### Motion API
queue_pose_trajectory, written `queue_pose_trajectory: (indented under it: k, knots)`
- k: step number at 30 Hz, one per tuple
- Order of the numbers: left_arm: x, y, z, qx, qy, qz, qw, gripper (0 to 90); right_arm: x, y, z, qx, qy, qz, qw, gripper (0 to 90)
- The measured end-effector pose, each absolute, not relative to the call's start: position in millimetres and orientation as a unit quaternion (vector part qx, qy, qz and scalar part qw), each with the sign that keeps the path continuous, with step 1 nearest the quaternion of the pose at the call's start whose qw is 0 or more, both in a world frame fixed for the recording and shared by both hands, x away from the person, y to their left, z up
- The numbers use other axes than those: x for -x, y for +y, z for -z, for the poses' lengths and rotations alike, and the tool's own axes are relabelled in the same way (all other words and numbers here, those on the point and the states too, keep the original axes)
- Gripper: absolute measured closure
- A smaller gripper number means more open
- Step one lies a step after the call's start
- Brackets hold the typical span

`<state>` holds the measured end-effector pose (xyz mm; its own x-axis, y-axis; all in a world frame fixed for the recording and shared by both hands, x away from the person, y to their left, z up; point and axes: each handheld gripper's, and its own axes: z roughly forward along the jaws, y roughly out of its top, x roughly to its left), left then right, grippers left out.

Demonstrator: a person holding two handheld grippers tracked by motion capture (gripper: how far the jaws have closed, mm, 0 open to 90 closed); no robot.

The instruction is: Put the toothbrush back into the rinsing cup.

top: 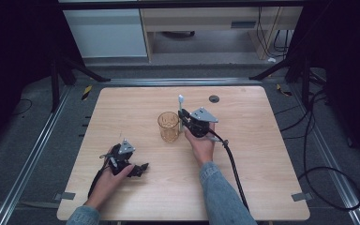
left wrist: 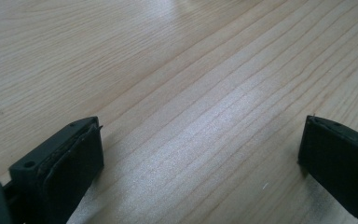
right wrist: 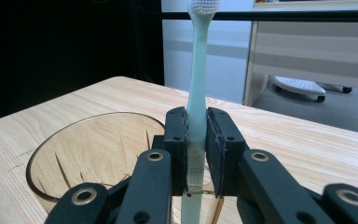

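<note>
My right gripper (right wrist: pixel 196 126) is shut on the handle of a pale green toothbrush (right wrist: pixel 199 70), which stands upright with its white bristles at the top. Just below and to the left of the jaws sits a clear amber cup (right wrist: pixel 98 149). In the high view the right gripper (top: pixel 183 117) holds the toothbrush (top: pixel 181 101) right beside the cup (top: pixel 168 126), at its right rim. My left gripper (top: pixel 140 169) rests low on the table near the front left, and its pads (left wrist: pixel 79 158) stand wide apart over bare wood with nothing between them.
The light wooden table (top: pixel 243 154) has a small dark round hole cover (top: pixel 214 98) near its far edge. Black cables (top: pixel 232 164) trail from the right gripper toward the front. Dark frame legs and a pale cabinet stand beyond the table.
</note>
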<state>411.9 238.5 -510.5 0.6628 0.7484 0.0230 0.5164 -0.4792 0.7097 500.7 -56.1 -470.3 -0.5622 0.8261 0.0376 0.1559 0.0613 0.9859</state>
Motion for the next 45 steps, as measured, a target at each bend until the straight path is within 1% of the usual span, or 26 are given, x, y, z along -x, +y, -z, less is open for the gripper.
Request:
queue_pose_trajectory:
  k: [27, 45]
  knots:
    - [-411.9, 238.2, 510.7, -0.842, 0.376, -0.168, 0.348, 0.0, -501.4, -56.3, 470.7, -0.371, 0.673, -0.574, 0.285, 78.3]
    - [-411.9, 238.5, 510.5, -0.844, 0.375, -0.168, 0.346, 0.0, -500.6, -59.0, 467.4, -0.373, 0.679, -0.566, 0.284, 75.5]
